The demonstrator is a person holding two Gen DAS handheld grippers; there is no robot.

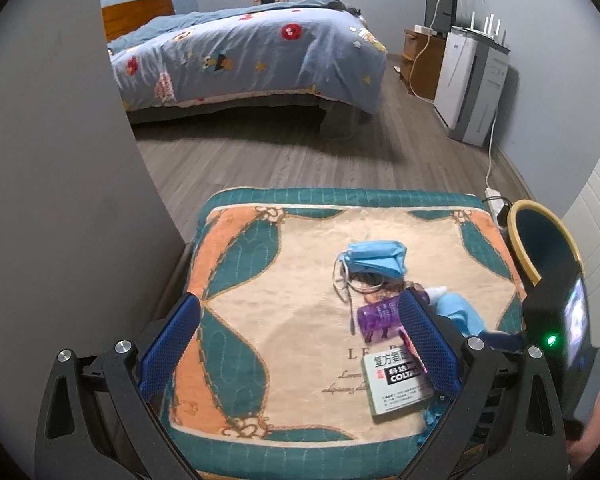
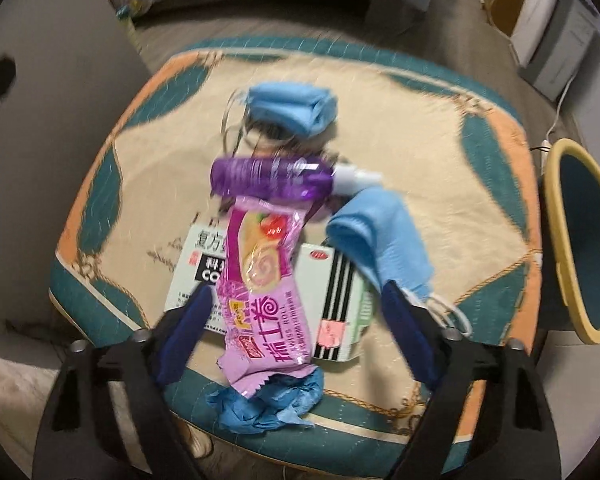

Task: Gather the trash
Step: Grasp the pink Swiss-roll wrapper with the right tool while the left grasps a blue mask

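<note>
The bench cover is patterned in cream, teal and orange, with gold rope lines. A purple bottle with a white cap, two light blue masks, a pink wrapper and a pale green box striped in black are seen. The bin is rimmed in yellow and coloured teal inside.
</note>
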